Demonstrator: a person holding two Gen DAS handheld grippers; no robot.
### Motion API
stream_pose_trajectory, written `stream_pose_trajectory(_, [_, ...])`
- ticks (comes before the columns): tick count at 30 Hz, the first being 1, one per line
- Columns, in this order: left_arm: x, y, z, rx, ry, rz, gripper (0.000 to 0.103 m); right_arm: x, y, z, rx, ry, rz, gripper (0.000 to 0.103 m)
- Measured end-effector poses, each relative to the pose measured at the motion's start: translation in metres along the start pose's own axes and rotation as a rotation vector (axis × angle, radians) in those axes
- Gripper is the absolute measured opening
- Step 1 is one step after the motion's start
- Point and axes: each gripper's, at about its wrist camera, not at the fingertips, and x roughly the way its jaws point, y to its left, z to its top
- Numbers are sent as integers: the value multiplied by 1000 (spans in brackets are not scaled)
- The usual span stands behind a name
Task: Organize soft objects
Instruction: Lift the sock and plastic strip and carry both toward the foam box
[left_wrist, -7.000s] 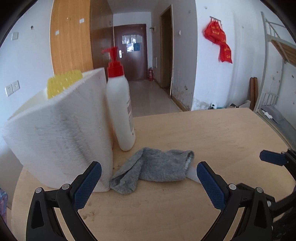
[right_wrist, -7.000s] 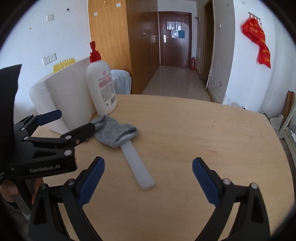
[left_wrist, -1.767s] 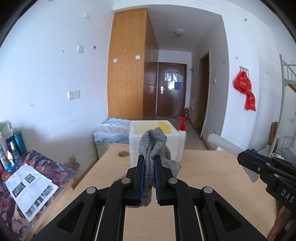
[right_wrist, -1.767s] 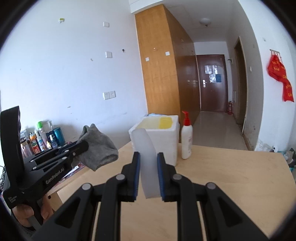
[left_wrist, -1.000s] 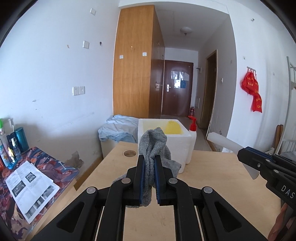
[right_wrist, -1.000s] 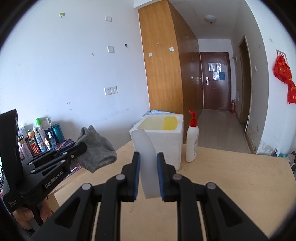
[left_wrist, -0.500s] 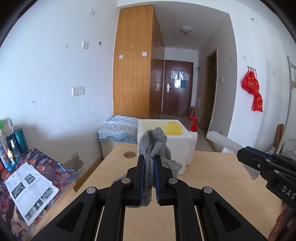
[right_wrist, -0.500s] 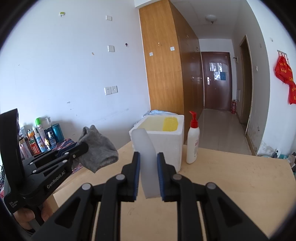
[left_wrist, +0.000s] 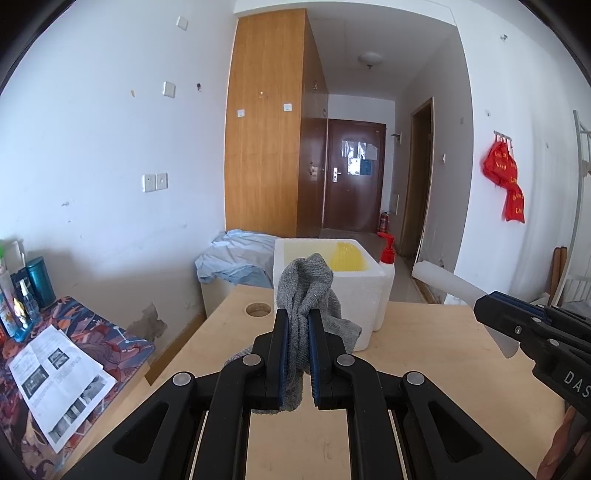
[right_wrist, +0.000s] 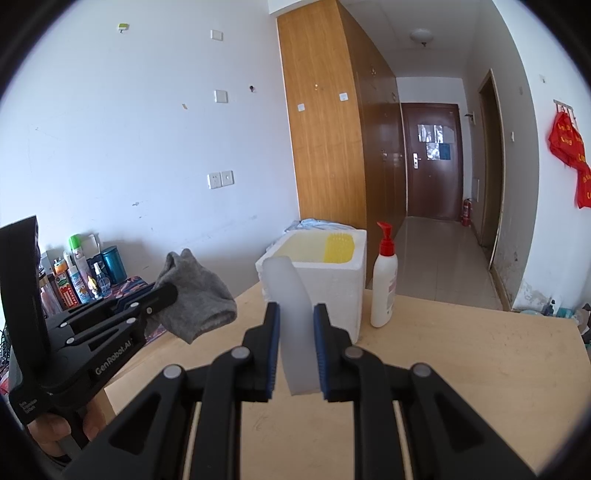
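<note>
Above the tabletop's (left_wrist: 424, 350) near edge, the grey sock (left_wrist: 306, 291) stays pinched in the left gripper (left_wrist: 297, 347); the right gripper (right_wrist: 295, 350) still clamps the white strip (right_wrist: 291, 314). Seven seconds back both lay by the foam box (right_wrist: 332, 280), at the far left corner.

A foam box (right_wrist: 325, 280) stood at the desk's (right_wrist: 461, 369) far left corner, a pump bottle (right_wrist: 384, 288) just to its right, a round hole (left_wrist: 258, 309) in the desktop to its left.
</note>
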Motion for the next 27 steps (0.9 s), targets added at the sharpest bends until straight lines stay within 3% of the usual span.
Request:
stream_pose_trajectory(14, [20,3,14,8,-7,12,10,17,-2,15,-9,-1,-1,21])
stream_pose_trajectory(27, [73,13,45,5,18,-4,10,65,-7,46,-37,14,-23,21])
